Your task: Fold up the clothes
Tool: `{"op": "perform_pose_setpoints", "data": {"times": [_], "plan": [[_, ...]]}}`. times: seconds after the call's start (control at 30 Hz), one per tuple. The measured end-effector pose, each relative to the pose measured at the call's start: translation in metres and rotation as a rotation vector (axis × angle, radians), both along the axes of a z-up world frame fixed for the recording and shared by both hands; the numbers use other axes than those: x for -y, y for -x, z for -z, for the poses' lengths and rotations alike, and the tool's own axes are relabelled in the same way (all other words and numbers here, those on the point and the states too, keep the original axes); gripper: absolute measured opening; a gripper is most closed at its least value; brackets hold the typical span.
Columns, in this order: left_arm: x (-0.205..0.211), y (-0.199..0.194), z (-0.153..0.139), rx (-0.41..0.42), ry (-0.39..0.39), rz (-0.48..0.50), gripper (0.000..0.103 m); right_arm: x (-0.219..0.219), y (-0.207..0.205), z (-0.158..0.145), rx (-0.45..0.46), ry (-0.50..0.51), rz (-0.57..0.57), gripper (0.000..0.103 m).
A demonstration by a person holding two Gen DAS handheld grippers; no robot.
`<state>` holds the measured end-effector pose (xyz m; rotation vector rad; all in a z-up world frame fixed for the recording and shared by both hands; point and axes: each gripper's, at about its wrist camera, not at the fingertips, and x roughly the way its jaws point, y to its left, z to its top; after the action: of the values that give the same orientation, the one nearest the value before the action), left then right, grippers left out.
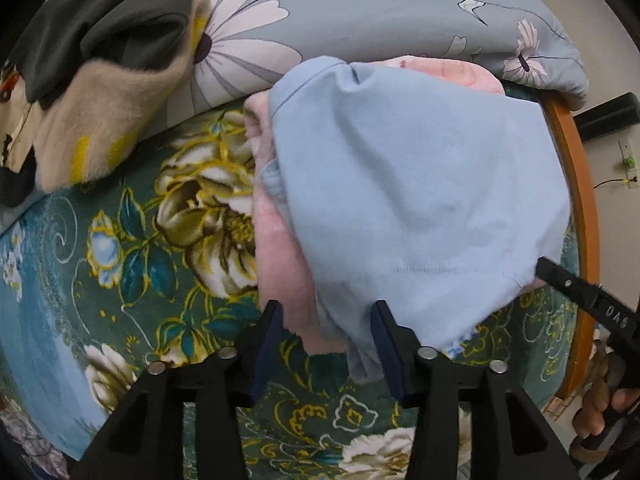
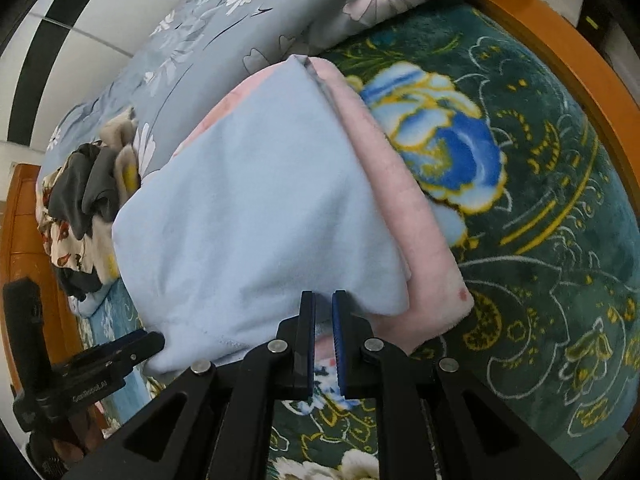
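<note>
A folded light blue garment (image 1: 408, 200) lies on top of a folded pink fleece garment (image 1: 280, 248) on the bed. My left gripper (image 1: 326, 308) is open, its jaws standing either side of the near corner of both garments. The right gripper's tip (image 1: 560, 276) touches the blue garment's right corner. In the right wrist view, my right gripper (image 2: 323, 300) has its jaws nearly shut on the near edge of the blue garment (image 2: 256, 208), with the pink garment (image 2: 404, 216) under it. The left gripper (image 2: 132, 346) shows at the garment's left corner.
A green floral blanket (image 1: 152, 248) covers the bed. A grey-blue daisy quilt (image 1: 360, 8) lies at the back. A heap of unfolded clothes (image 1: 100, 60), beige and dark grey, sits at the back left. The orange wooden bed frame (image 1: 576, 184) runs along the right.
</note>
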<state>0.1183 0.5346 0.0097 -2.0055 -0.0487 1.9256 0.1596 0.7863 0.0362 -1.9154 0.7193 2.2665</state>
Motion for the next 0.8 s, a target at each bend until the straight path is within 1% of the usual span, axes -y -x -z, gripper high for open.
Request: {"op": "perform_pose_setpoints", "data": {"times": [0.07, 0.17, 0.3, 0.37, 0.43, 0.47, 0.53, 0.57, 0.63, 0.67, 0.7, 0.73, 0.8], "plan": [[0.004, -0.004, -0.004, 0.0, -0.002, 0.004, 0.066, 0.005, -0.005, -0.002, 0.01, 0.003, -0.005, 0.009], [0.01, -0.011, -0.012, -0.014, -0.026, 0.004, 0.069, 0.018, -0.018, -0.003, 0.037, -0.007, -0.051, 0.016], [0.019, -0.023, -0.026, -0.037, -0.07, -0.001, 0.086, 0.039, -0.036, -0.004, 0.064, -0.037, -0.126, 0.028], [0.023, -0.029, -0.033, -0.048, -0.092, -0.003, 0.09, 0.049, -0.044, -0.006, 0.068, -0.051, -0.151, 0.033], [0.026, -0.036, -0.04, -0.06, -0.118, 0.0, 0.097, 0.057, -0.051, -0.009, 0.07, -0.065, -0.17, 0.048], [0.028, -0.039, -0.043, -0.065, -0.132, 0.001, 0.102, 0.061, -0.054, -0.01, 0.066, -0.071, -0.179, 0.049], [0.032, -0.048, -0.051, -0.071, -0.147, -0.008, 0.103, 0.07, -0.061, -0.016, 0.053, -0.083, -0.201, 0.049], [0.033, -0.051, -0.053, -0.07, -0.149, -0.016, 0.103, 0.073, -0.063, -0.018, 0.045, -0.092, -0.213, 0.051], [0.037, -0.059, -0.056, -0.066, -0.126, -0.031, 0.103, 0.079, -0.066, -0.026, 0.019, -0.118, -0.232, 0.071], [0.039, -0.062, -0.057, -0.068, -0.113, -0.034, 0.103, 0.082, -0.068, -0.03, 0.003, -0.131, -0.239, 0.074], [0.04, -0.065, -0.057, -0.069, -0.1, -0.037, 0.103, 0.085, -0.069, -0.034, -0.01, -0.144, -0.244, 0.076], [0.041, -0.069, -0.058, -0.072, -0.081, -0.036, 0.103, 0.087, -0.07, -0.038, -0.023, -0.157, -0.25, 0.076], [0.047, -0.075, -0.06, -0.076, -0.069, -0.049, 0.103, 0.091, -0.073, -0.045, -0.047, -0.178, -0.26, 0.076]]}}
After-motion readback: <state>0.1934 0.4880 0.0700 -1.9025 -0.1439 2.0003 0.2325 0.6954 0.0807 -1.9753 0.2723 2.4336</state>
